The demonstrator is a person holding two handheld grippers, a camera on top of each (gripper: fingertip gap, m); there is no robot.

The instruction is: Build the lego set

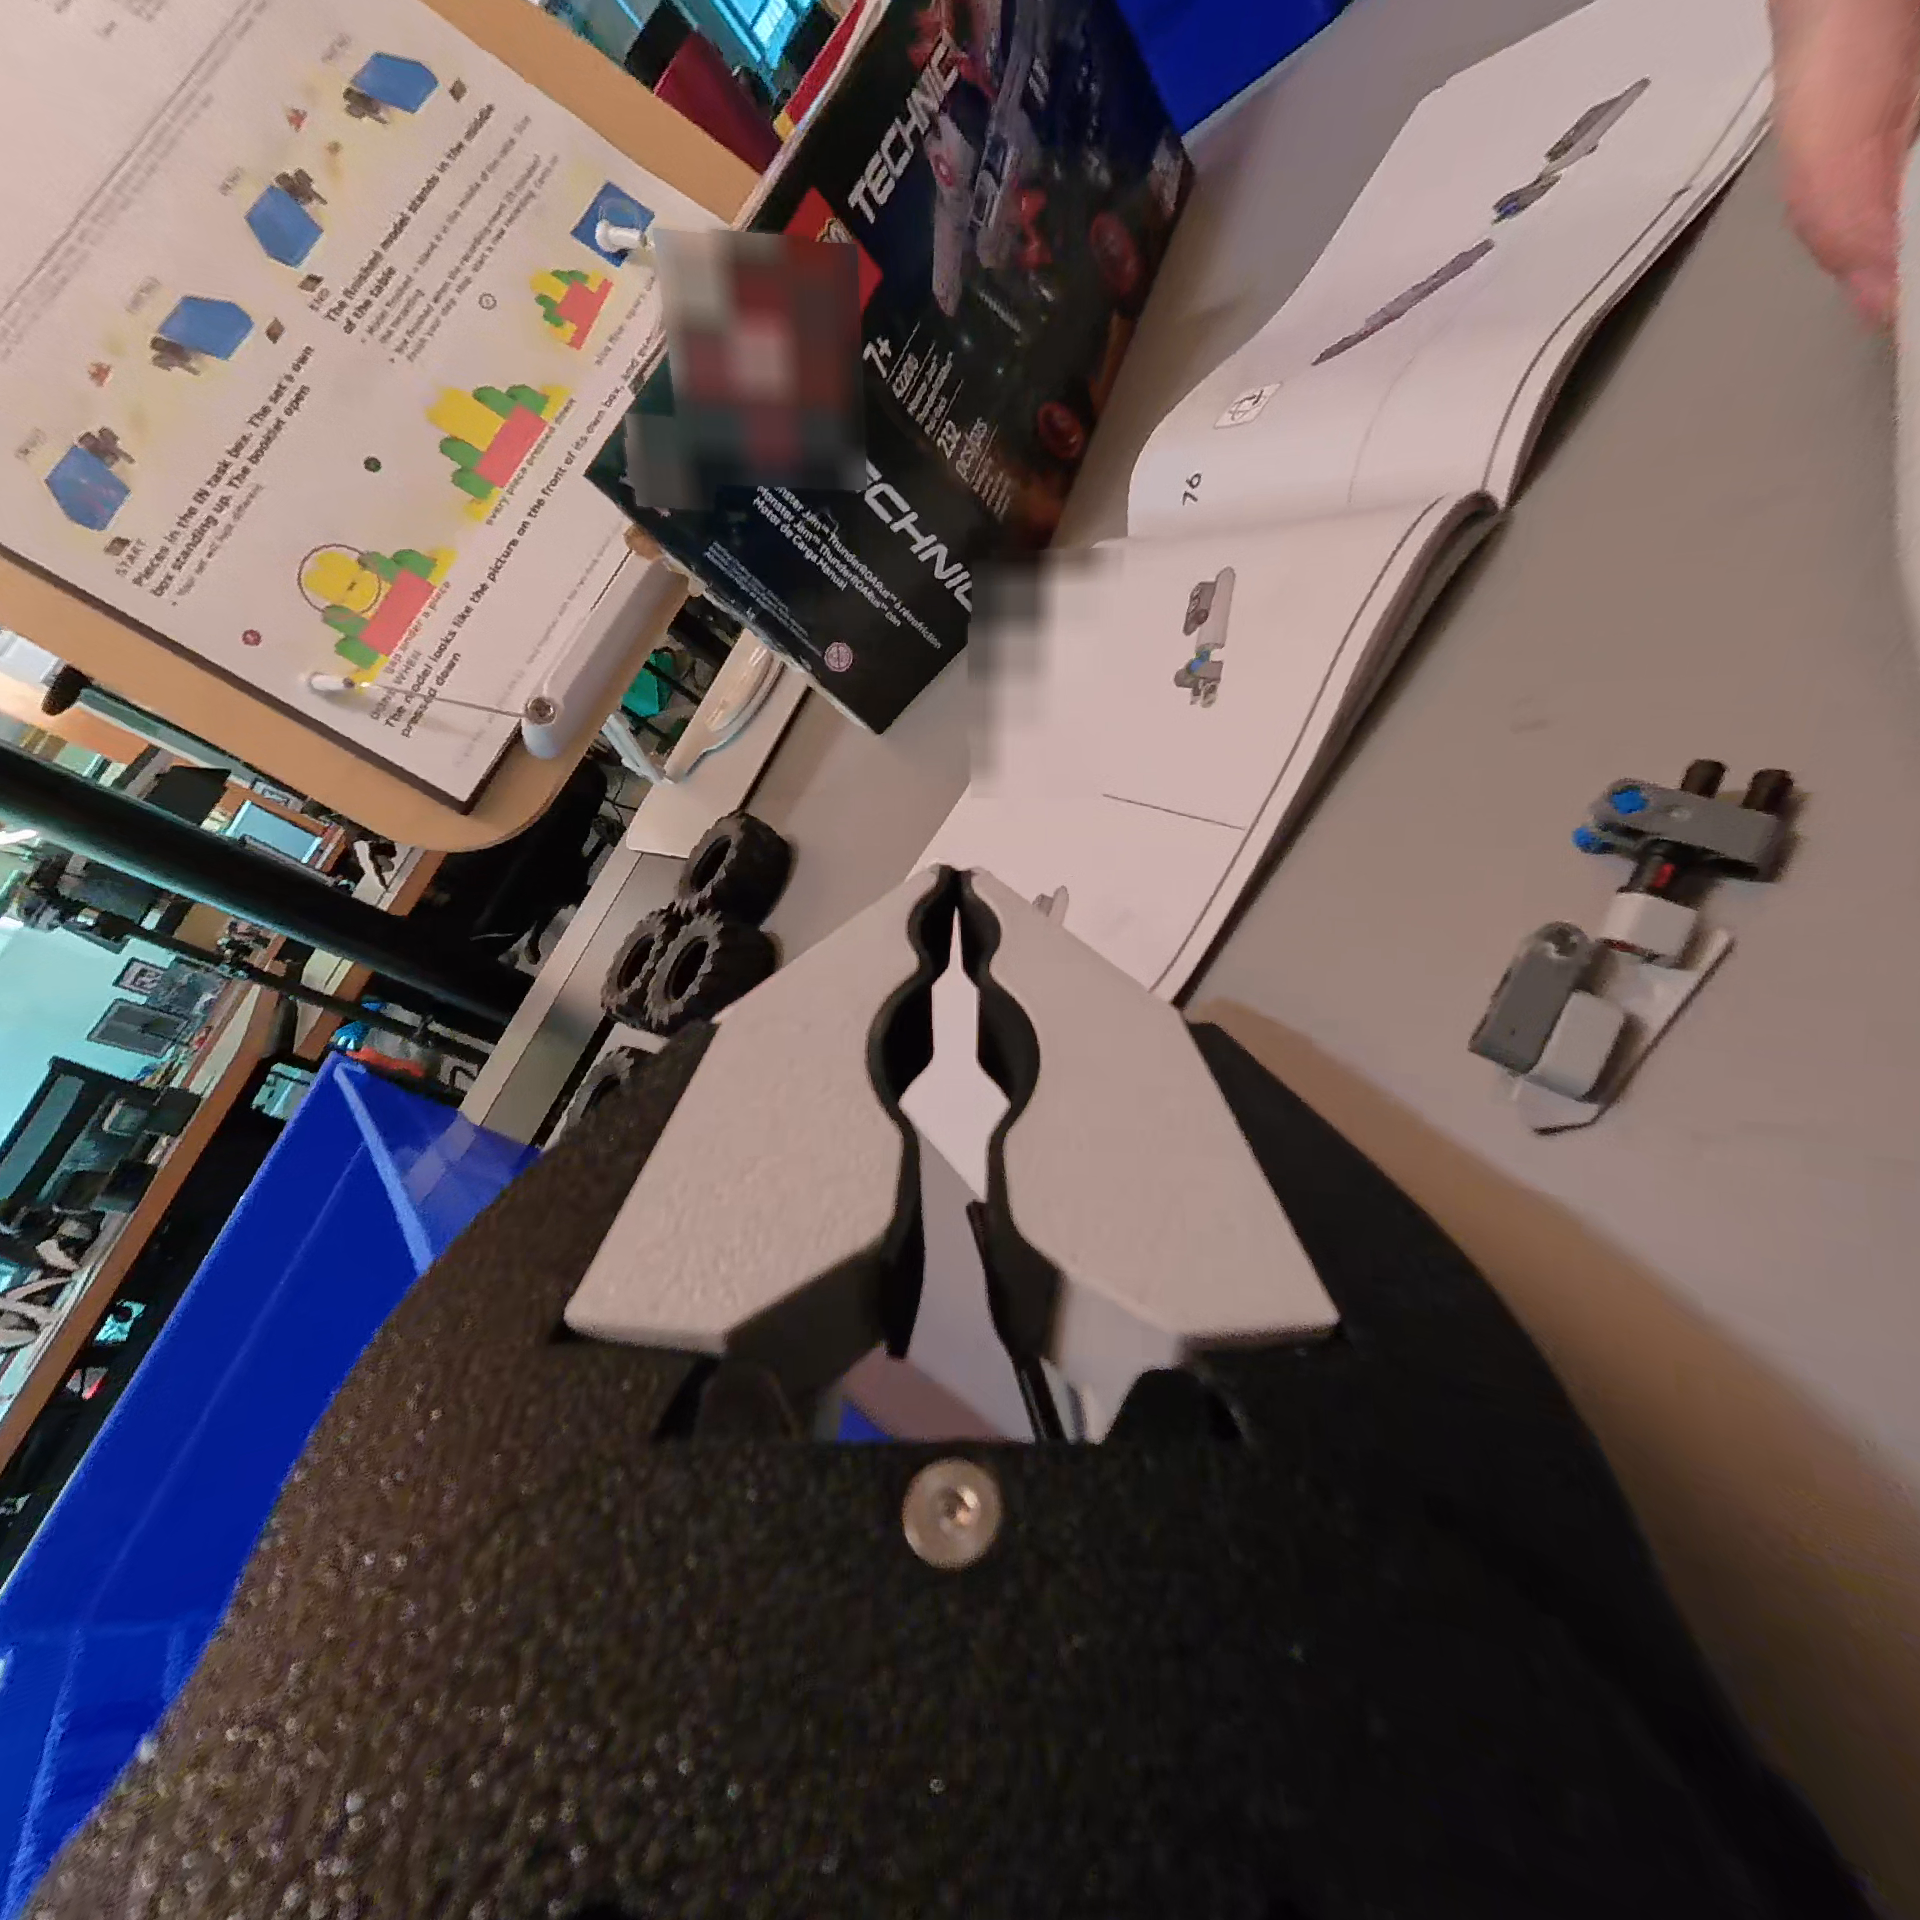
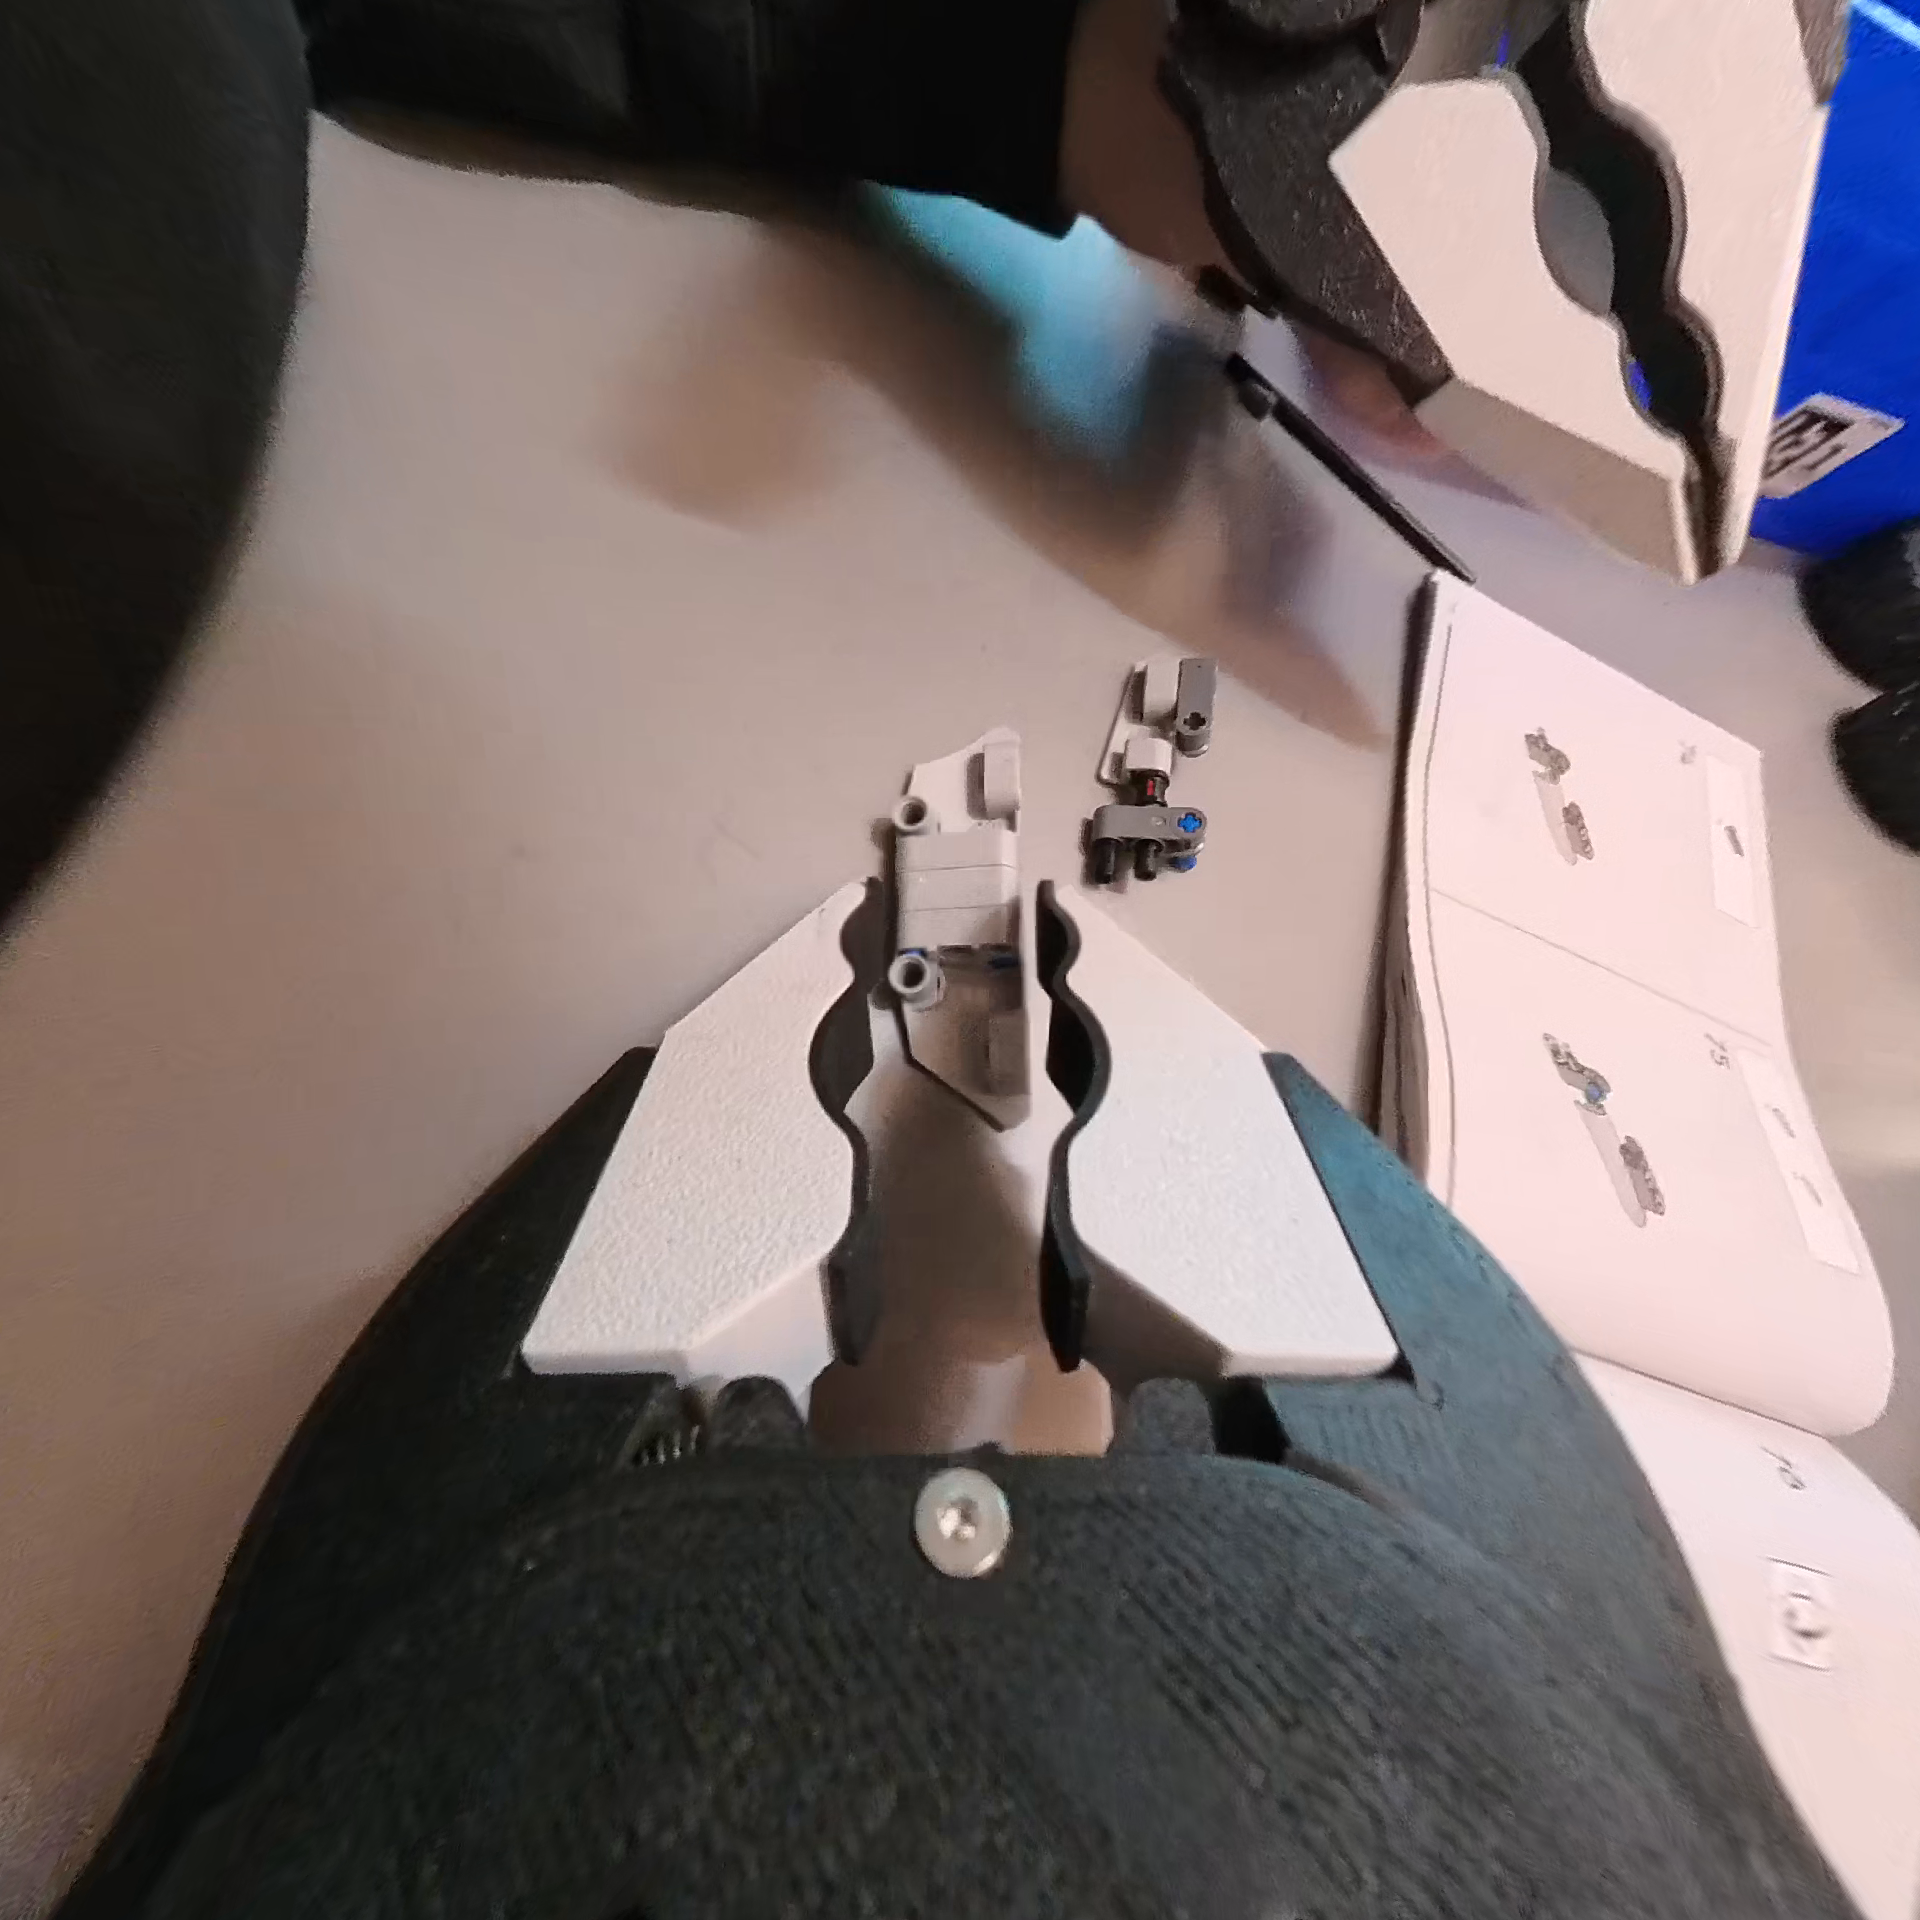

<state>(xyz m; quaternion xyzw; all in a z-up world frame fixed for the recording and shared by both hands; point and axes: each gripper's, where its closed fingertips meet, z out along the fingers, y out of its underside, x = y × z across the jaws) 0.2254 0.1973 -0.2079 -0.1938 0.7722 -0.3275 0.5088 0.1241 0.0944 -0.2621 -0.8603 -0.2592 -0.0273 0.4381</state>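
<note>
My right gripper point(image 2: 961, 896) is closed on a grey-and-white Lego sub-assembly point(image 2: 961, 883), with its fingers against both long sides, low over the table. A second, smaller sub-assembly point(image 2: 1148, 779) with black pins and blue pins lies just to its right; it also shows in the left wrist view point(image 1: 1621, 935). My left gripper point(image 1: 956, 883) is shut and empty, held above the open instruction booklet point(image 1: 1351, 499). It shows in the right wrist view point(image 2: 1704, 540) at the top right, blurred.
The booklet point(image 2: 1621, 1039) lies right of the parts. Black tyres point(image 1: 696, 935), the set's dark box point(image 1: 966, 343), a blue bin point(image 1: 260, 1299) and a propped instruction board point(image 1: 260, 343) stand beyond the booklet. A hand point(image 1: 1849, 156) shows at the top right. The left gripper's tips are roughly 15 cm from the right gripper's.
</note>
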